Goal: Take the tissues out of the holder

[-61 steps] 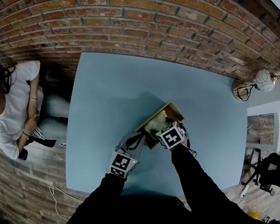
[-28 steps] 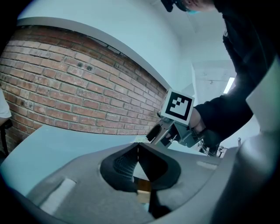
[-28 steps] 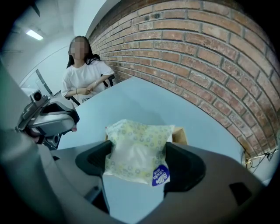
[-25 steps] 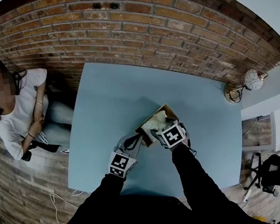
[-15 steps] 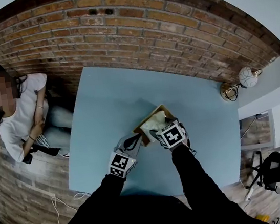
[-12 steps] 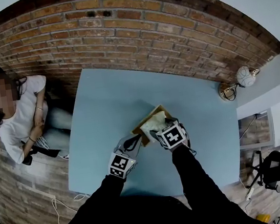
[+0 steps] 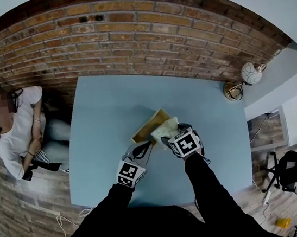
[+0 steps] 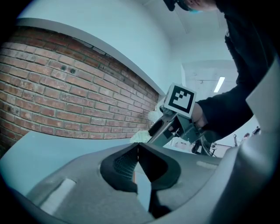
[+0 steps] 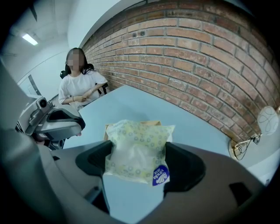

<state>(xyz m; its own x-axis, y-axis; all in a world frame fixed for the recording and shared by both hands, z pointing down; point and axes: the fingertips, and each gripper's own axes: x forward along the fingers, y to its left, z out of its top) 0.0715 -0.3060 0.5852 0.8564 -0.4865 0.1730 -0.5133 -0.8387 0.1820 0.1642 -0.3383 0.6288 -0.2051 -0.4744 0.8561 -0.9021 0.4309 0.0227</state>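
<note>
A wooden tissue holder (image 7: 147,126) lies on the light blue table (image 7: 109,110). My right gripper (image 7: 174,137) (image 9: 139,156) is shut on a soft tissue pack (image 7: 165,130) (image 9: 138,146) with a yellow-green ring print and a blue label, held just right of and above the holder. The holder's rim (image 9: 151,124) shows behind the pack. My left gripper (image 7: 142,150) (image 8: 138,148) has its jaws together, tips at the holder's near edge. Whether they pinch the wood is hidden.
A brick wall (image 7: 125,31) runs along the table's far side. A person (image 7: 18,128) (image 9: 81,89) sits at the left, off the table. A globe lamp on a wire stand (image 7: 247,77) (image 9: 264,122) is at the table's far right corner.
The tissue pack has come up and to the right out of the holder in my right gripper. The holder's inside now shows. My left gripper stays at its near edge.
</note>
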